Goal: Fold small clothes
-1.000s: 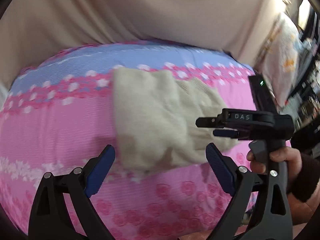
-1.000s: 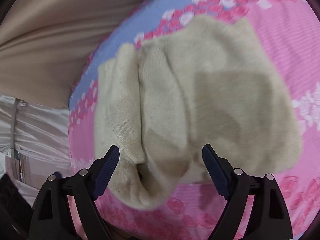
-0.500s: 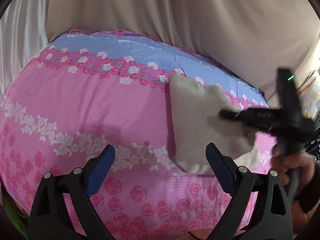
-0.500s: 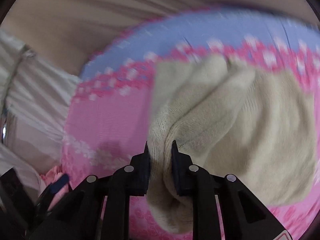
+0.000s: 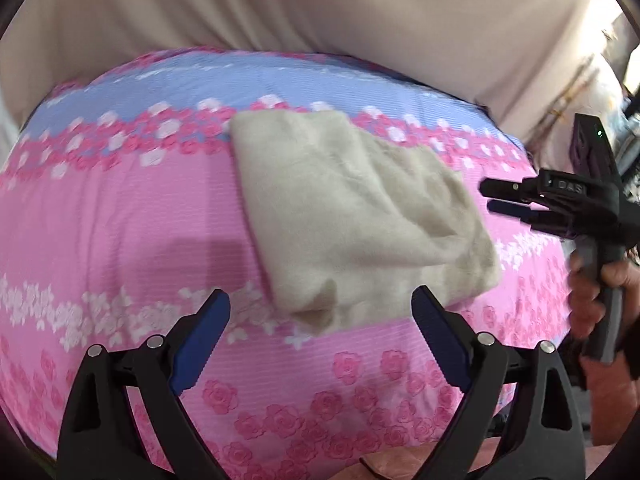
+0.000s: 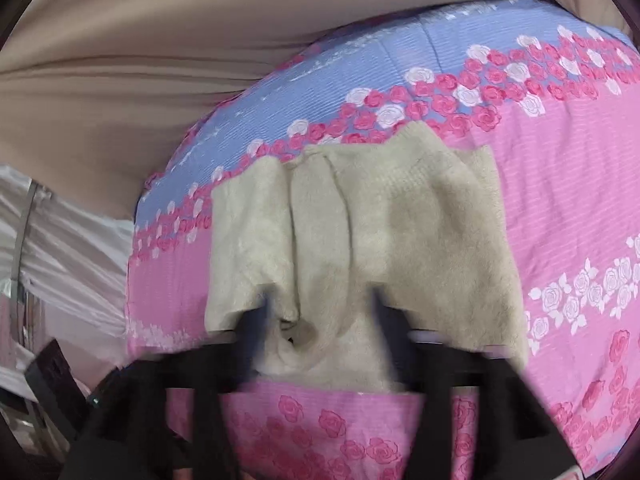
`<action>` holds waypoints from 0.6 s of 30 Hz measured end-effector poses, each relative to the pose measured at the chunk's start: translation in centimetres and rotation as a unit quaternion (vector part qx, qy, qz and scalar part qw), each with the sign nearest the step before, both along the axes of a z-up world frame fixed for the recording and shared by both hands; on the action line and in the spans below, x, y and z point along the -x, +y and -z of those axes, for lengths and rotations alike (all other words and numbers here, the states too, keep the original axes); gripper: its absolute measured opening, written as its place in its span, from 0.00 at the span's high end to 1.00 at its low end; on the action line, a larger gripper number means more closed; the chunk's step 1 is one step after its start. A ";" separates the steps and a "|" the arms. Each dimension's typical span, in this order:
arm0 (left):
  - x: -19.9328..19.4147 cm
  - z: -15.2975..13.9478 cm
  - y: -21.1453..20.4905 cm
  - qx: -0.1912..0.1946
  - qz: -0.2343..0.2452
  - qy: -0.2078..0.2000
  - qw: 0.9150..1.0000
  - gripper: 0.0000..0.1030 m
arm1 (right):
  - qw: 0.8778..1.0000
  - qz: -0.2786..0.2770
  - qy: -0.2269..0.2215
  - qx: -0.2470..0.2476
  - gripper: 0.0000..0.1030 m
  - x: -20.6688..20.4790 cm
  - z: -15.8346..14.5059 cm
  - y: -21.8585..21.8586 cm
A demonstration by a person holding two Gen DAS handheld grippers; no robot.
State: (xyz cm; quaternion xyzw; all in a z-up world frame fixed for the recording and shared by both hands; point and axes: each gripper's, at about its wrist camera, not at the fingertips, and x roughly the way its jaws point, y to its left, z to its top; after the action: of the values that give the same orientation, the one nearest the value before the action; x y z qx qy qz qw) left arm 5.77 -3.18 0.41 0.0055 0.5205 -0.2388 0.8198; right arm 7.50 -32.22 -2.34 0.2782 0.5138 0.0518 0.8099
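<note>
A folded beige knit garment (image 5: 352, 216) lies flat on the pink and blue flowered bedspread (image 5: 120, 216). My left gripper (image 5: 320, 332) is open and empty, just short of the garment's near edge. In the left wrist view my right gripper (image 5: 486, 196) hovers off the garment's right edge, apart from it. In the right wrist view the garment (image 6: 400, 232) lies straight ahead, and my right gripper (image 6: 324, 304) is blurred with its fingers spread over the garment's near edge, holding nothing.
A beige curtain (image 5: 320, 8) hangs behind the bed. White drapery (image 6: 60, 248) hangs at the left in the right wrist view. Cluttered shelves (image 5: 628, 128) stand at the far right. The bedspread's front edge (image 5: 360, 456) is close below my left gripper.
My right gripper was shut on the garment's fold half a second ago; it has opened, let the fold drop and drawn back. The left view has swung back toward the garment.
</note>
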 end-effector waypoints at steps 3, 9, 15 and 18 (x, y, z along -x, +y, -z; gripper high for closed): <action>-0.4 0.3 -0.8 -0.006 0.014 0.000 1.000 0.13 | 0.999 -0.011 0.037 -0.023 0.22 -0.1 2.2 0.6; -2.3 -0.9 -3.2 0.024 0.022 -0.005 0.999 0.12 | 0.997 0.023 0.035 -0.071 0.23 0.7 2.6 -0.2; -4.2 -0.9 -1.1 0.037 -0.037 0.008 0.999 0.12 | 0.993 0.011 0.072 -0.096 0.23 -0.2 5.2 2.1; -4.4 -1.3 2.7 0.050 -0.079 0.008 0.996 0.12 | 0.990 -0.013 0.079 -0.117 0.83 -2.4 6.2 5.2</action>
State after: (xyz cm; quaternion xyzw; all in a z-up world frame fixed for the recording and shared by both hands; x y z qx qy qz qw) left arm 10.19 -0.44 1.75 -0.0791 0.5132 -0.1988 0.8311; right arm 9.92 -27.06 -8.56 0.3676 0.5699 0.1002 0.7280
